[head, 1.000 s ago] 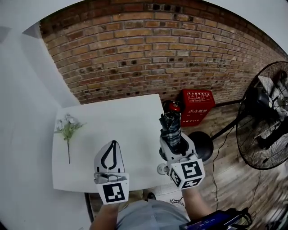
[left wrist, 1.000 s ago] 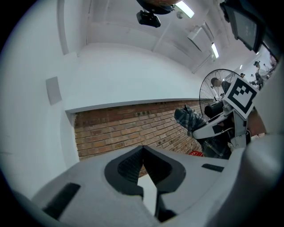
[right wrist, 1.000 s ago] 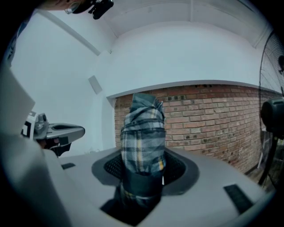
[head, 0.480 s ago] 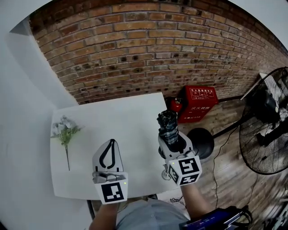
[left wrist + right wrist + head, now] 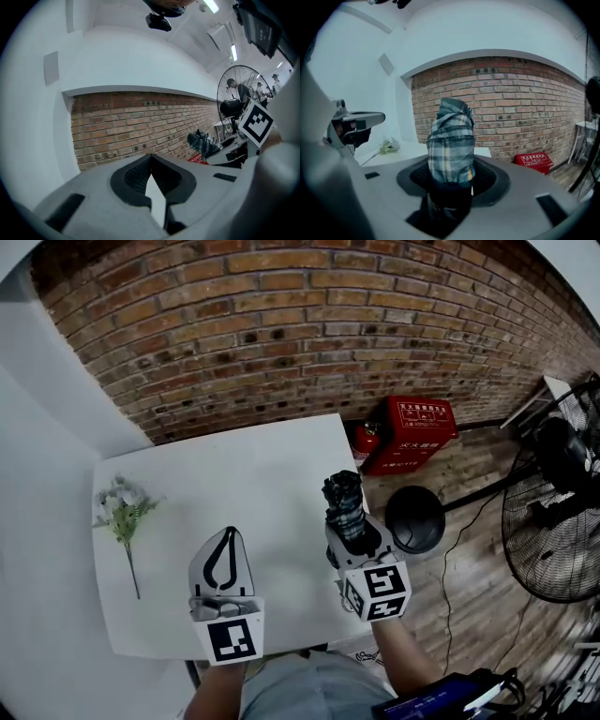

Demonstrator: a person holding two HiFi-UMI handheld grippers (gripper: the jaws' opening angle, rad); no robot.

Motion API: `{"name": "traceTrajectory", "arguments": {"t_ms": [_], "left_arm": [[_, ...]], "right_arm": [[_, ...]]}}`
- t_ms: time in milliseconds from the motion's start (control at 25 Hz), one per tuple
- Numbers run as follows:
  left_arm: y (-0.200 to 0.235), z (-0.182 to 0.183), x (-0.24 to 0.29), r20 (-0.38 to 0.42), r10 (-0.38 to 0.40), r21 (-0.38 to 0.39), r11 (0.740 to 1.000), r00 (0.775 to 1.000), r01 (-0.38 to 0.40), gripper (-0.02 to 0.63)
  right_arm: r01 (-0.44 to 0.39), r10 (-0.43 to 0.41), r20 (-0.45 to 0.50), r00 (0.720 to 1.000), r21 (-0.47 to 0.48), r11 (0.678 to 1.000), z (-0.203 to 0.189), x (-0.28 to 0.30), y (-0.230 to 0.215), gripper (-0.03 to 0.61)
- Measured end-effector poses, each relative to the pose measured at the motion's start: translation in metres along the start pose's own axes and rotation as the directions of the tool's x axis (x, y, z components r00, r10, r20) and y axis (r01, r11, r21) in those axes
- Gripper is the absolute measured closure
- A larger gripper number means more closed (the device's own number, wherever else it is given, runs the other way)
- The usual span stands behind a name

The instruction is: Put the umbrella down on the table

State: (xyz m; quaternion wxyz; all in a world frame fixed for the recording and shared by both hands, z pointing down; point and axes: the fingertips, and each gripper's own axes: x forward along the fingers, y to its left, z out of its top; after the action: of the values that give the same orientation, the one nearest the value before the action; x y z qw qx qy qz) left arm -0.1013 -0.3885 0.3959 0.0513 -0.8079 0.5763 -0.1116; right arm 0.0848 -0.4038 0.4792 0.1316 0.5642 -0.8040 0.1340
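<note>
Your right gripper (image 5: 351, 532) pinches the folded umbrella (image 5: 343, 501) above the right side of the table (image 5: 246, 465), the left gripper (image 5: 229, 534) is pressed together on nothing, so next you probably lower it flat and let go.

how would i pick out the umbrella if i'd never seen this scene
Find the white table in front of the brick wall. Near its right edge the right gripper is shut on a folded umbrella. It alone wears grey-green plaid fabric.
</note>
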Motion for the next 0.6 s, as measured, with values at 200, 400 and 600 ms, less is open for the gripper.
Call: {"name": "traceTrajectory", "arguments": {"t_ms": [200, 400, 600], "left_arm": [[0.002, -0.010, 0.012, -0.016, -0.017, -0.005, 1.000, 1.000, 0.017, 0.606], [0.005, -0.027, 0.019, -0.047, -0.033, -0.021, 0.999, 0.998, 0.032, 0.606], [0.004, -0.039, 0.027, -0.069, -0.041, -0.036, 0.999, 0.997, 0.039, 0.606]], "right_arm": [[0.014, -0.013, -0.035, 0.999, 0.017, 1.000, -0.015, 0.012, -0.004, 0.370], [0.034, -0.032, -0.053, 0.998, 0.040, 0.999, -0.028, 0.025, -0.008, 0.370], [0.041, -0.037, -0.088, 0.995, 0.039, 0.998, -0.044, 0.036, -0.011, 0.370]]}}
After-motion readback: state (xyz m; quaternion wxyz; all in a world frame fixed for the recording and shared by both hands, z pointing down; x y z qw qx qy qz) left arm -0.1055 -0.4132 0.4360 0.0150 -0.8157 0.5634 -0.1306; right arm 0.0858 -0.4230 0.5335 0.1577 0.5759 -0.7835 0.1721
